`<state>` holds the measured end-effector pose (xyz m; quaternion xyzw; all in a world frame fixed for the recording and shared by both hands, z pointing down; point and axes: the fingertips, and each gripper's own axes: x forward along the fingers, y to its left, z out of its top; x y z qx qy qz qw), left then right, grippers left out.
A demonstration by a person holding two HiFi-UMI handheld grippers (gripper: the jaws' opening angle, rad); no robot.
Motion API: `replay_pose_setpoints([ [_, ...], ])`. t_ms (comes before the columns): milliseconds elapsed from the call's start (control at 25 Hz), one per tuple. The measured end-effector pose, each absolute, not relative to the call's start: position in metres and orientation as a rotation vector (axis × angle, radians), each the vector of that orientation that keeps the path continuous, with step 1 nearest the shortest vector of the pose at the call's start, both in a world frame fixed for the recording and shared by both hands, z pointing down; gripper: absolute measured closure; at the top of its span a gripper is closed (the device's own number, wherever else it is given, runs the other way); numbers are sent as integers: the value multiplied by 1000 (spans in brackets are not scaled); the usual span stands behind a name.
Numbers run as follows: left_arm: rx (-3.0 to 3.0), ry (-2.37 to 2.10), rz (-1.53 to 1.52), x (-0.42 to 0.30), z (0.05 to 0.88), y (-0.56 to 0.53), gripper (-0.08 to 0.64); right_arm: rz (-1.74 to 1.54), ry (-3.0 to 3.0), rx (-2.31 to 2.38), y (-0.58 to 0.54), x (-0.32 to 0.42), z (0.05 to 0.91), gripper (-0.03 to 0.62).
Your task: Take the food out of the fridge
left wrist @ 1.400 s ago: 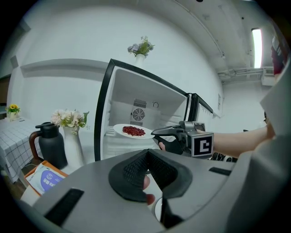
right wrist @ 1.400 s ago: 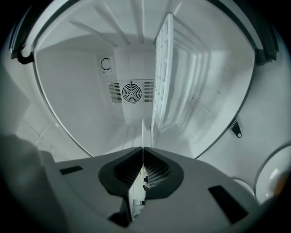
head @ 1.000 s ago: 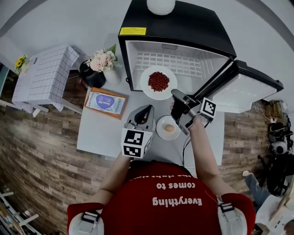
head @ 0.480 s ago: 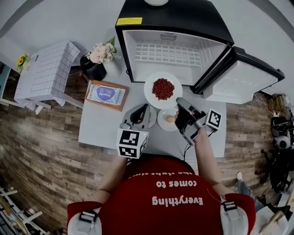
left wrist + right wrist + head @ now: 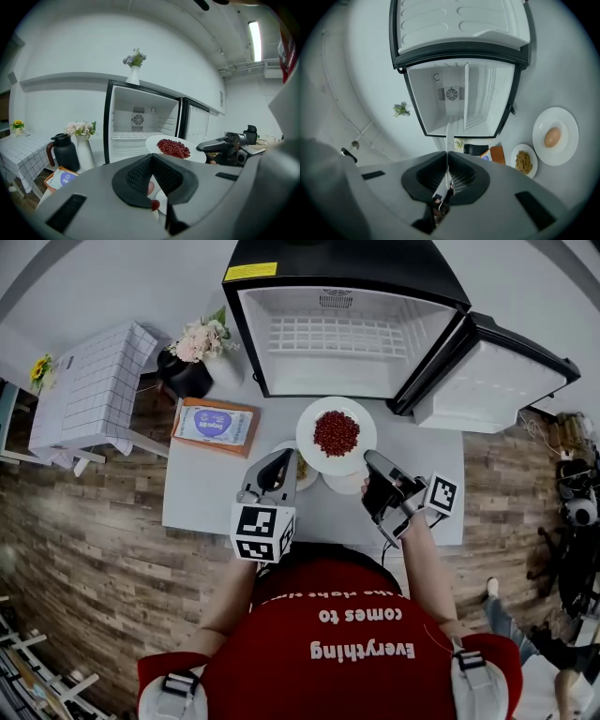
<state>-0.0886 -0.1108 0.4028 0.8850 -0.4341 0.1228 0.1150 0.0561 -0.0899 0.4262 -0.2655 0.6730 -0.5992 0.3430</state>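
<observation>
Plate [image 5: 312, 448] of red beans [image 5: 336, 432] outside fridge [image 5: 337, 343], held above worktop [image 5: 206, 493] just before open fridge door [image 5: 487, 381]. Right tool [image 5: 371, 461] pinching plate rim edge-on. Left tool [image 5: 284, 457] pressed together, beside small plate of yellow grain [image 5: 524, 161]. Egg [image 5: 552, 137] on another plate nearby. Orange packet [image 5: 216, 426] on worktop; black jug [image 5: 183, 379], flower vase [image 5: 199, 341] left of fridge.
</observation>
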Motion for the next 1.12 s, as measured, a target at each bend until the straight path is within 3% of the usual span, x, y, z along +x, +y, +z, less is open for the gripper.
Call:
replay_pose_setpoints([
  [1120,2622,-1262,338,-90,397,-107,552,-1482,1743,-665,-67,56,408,571],
])
